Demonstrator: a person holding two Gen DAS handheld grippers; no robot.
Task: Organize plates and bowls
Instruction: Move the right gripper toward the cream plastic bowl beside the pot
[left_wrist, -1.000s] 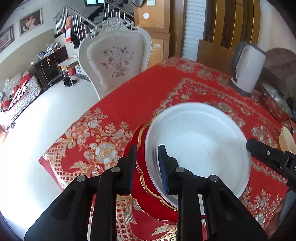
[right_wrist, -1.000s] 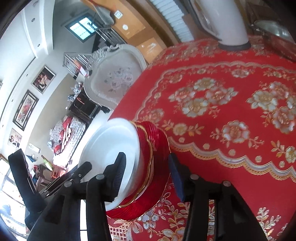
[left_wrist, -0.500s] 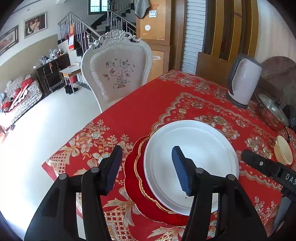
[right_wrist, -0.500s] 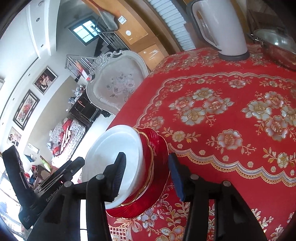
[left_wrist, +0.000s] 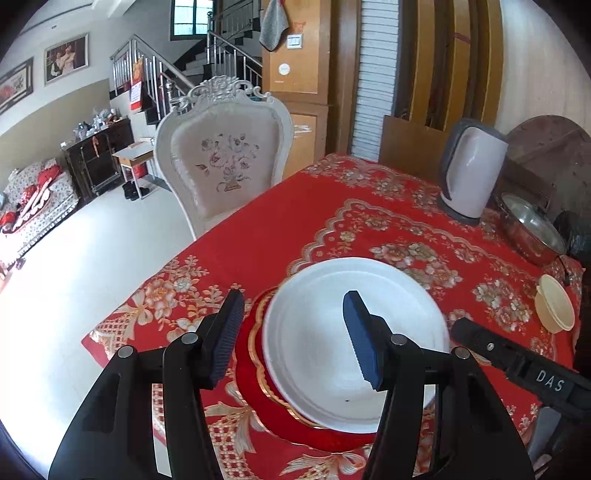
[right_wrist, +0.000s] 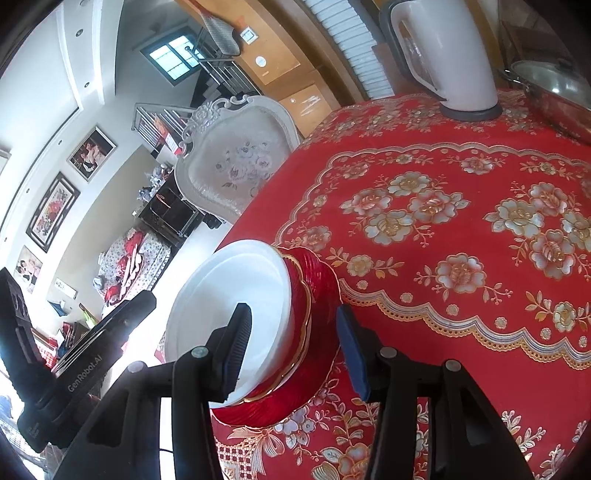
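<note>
The white plate (left_wrist: 332, 332) hides most of the red plate (left_wrist: 251, 373) under it. At 3 o'clock in the left view, a steel pot (left_wrist: 532, 232) is partly cut off; whether the cream bowl (left_wrist: 554, 308) holds anything is unclear.

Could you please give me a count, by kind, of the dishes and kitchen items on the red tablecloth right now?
Plates: 2, a white plate stacked on a red plate
Bowls: 1, a yellow bowl
Kettles: 1, a white kettle
Pots: 1, a metal pot
Total: 5
</note>
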